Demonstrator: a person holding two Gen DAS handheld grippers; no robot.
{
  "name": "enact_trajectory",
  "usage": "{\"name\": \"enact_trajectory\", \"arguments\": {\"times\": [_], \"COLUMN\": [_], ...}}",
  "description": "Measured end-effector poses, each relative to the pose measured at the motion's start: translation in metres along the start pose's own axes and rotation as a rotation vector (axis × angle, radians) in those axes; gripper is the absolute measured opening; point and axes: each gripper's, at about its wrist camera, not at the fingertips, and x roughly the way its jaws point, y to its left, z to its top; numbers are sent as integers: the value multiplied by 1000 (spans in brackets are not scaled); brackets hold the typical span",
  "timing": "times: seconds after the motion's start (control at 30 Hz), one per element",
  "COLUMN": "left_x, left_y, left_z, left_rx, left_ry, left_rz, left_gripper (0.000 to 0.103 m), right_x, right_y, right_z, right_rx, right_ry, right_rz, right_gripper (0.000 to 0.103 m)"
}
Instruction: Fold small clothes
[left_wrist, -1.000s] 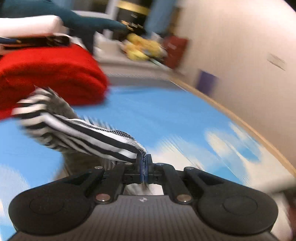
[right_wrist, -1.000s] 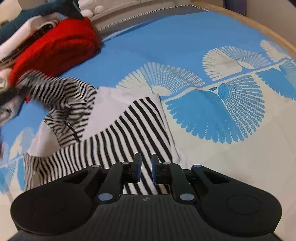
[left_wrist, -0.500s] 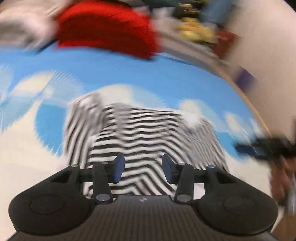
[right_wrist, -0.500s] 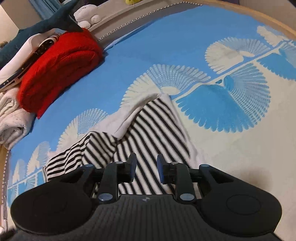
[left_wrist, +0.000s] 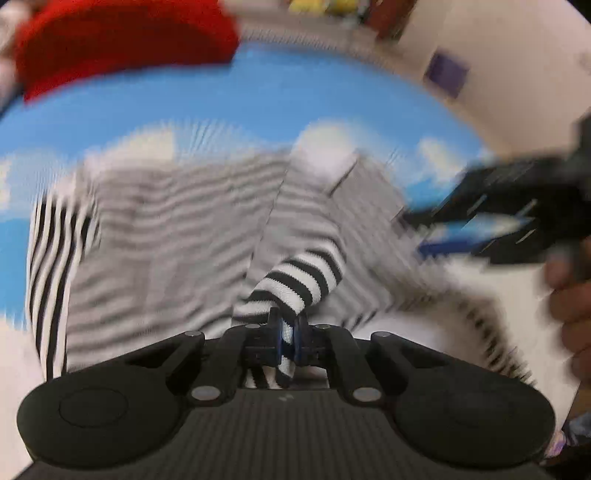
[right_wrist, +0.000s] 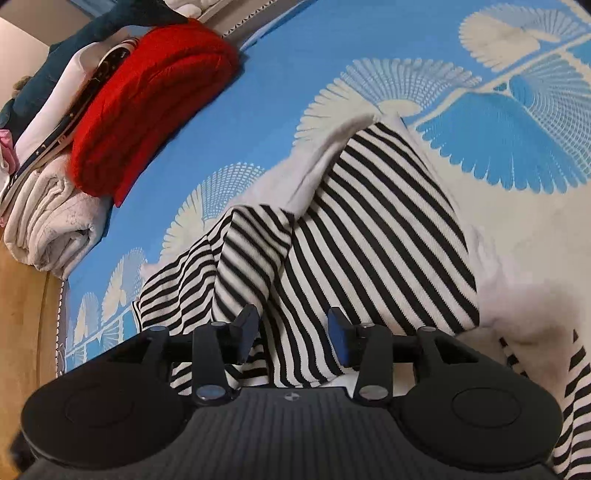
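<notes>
A black-and-white striped garment (right_wrist: 388, 229) lies crumpled on the blue and white bed cover (right_wrist: 295, 74), with a white part folded up at its far edge. In the left wrist view the same garment (left_wrist: 166, 229) is blurred by motion. My left gripper (left_wrist: 289, 325) is shut on a striped sleeve-like fold of it, which rises out of the pads. My right gripper (right_wrist: 293, 321) hovers low over the near part of the garment. Its jaws are opening, with striped cloth beneath the gap and neither pad pressing on it. The right gripper (left_wrist: 480, 229) also shows at the right in the left wrist view.
A stack of folded clothes sits at the far left: a red knit (right_wrist: 147, 96), a white towel (right_wrist: 48, 221) and darker pieces above. A wooden bed edge (right_wrist: 22, 314) runs along the left. A pale wall (left_wrist: 517, 55) stands to the right.
My left gripper let go of the lifted striped sleeve, opened, came down over the garment and shut on a striped fold. My right gripper's jaws spread wider above the cloth.
</notes>
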Motion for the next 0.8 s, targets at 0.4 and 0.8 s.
{"name": "enact_trajectory", "arguments": {"times": [0.4, 0.8], "left_x": [-12, 31], "left_y": [39, 125], "left_z": [2, -16], "left_rx": [-343, -927], "left_ry": [2, 105], "left_rz": [-119, -89], "left_gripper": [53, 69], "right_x": [-3, 30], "right_y": [-23, -7], "right_z": [11, -8], "right_rx": [47, -46], "right_ry": [13, 63], "right_rz": [20, -141], "right_gripper": [47, 19]}}
